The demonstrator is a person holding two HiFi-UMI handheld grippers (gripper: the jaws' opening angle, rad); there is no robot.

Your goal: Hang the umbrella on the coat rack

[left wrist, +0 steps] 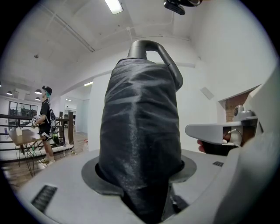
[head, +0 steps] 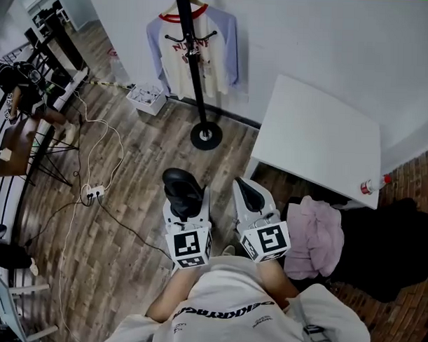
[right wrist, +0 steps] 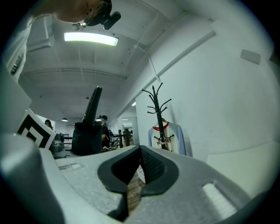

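Note:
A folded black umbrella (head: 183, 190) with a curved grey handle (left wrist: 154, 49) stands upright in my left gripper (head: 187, 204), whose jaws are shut on its fabric body (left wrist: 140, 131). My right gripper (head: 249, 196) is just to its right, its pads (right wrist: 151, 164) closed together with nothing between them. The black coat rack (head: 193, 68) stands ahead against the white wall, its round base (head: 206, 135) on the wood floor. A white and lilac shirt (head: 222, 48) hangs on it. In the right gripper view the coat rack (right wrist: 157, 111) rises ahead and the umbrella (right wrist: 89, 129) is at the left.
A white table (head: 320, 135) stands to the right of the rack, a bottle (head: 375, 185) at its edge. Pink clothes (head: 313, 233) and dark clothes (head: 379, 250) lie beside it. A power strip (head: 94, 193) with cables, a white basket (head: 148, 98) and desks (head: 19, 139) are left. A person (left wrist: 45, 118) stands far off.

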